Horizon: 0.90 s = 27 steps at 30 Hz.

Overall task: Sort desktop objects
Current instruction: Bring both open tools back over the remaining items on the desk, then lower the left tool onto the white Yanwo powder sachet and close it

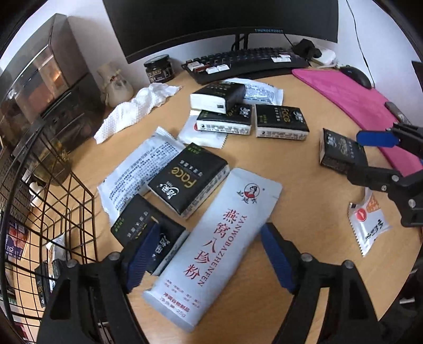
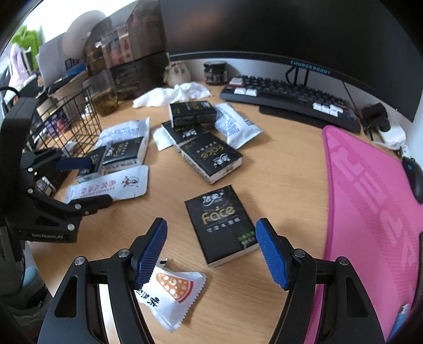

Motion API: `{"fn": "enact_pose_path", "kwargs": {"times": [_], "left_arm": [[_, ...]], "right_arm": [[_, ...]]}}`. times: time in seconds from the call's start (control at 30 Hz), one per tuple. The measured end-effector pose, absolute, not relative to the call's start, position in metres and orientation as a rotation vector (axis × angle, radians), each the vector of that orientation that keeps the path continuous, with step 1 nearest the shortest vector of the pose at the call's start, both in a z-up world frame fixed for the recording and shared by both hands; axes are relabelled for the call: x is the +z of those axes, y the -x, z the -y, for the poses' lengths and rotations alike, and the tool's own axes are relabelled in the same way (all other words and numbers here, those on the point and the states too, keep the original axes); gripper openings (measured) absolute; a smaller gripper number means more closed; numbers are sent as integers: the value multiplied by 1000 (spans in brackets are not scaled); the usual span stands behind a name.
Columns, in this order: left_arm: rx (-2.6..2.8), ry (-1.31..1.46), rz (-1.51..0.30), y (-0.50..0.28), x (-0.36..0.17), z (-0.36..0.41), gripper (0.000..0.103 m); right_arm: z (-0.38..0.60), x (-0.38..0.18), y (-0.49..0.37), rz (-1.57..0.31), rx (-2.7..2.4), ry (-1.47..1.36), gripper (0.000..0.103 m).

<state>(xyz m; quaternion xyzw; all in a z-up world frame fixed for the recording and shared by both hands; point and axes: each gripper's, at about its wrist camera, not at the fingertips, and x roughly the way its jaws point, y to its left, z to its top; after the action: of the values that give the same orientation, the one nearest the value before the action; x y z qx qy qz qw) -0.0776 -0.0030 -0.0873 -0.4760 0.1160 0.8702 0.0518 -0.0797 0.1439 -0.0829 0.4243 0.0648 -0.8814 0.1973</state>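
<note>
Several black "Face" tissue packs and white sachets lie on the wooden desk. My left gripper (image 1: 208,254) is open, its jaws on either side of a long white sachet with red writing (image 1: 211,238); a black tissue pack (image 1: 142,232) lies against its left finger. My right gripper (image 2: 211,248) is open, low over the desk, with a black tissue pack (image 2: 222,225) lying between its fingers. A small white snack packet (image 2: 171,293) lies under its left finger. The left gripper also shows in the right wrist view (image 2: 82,180).
A black wire basket (image 1: 53,211) stands at the left desk edge. A pink mouse mat (image 2: 370,211) with a mouse (image 2: 415,177) lies at the right. A keyboard (image 1: 246,60), monitor (image 1: 219,23), dark jar (image 1: 158,68) and crumpled tissue (image 1: 134,108) are behind.
</note>
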Motion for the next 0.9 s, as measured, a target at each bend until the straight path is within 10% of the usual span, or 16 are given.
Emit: {"fn": "enact_pose_path", "kwargs": {"times": [0.9], "left_arm": [[2389,1460,-210,66,-86,-18,94]], "right_arm": [[-150,-75,78,-170,-2479,-1175,69]]}}
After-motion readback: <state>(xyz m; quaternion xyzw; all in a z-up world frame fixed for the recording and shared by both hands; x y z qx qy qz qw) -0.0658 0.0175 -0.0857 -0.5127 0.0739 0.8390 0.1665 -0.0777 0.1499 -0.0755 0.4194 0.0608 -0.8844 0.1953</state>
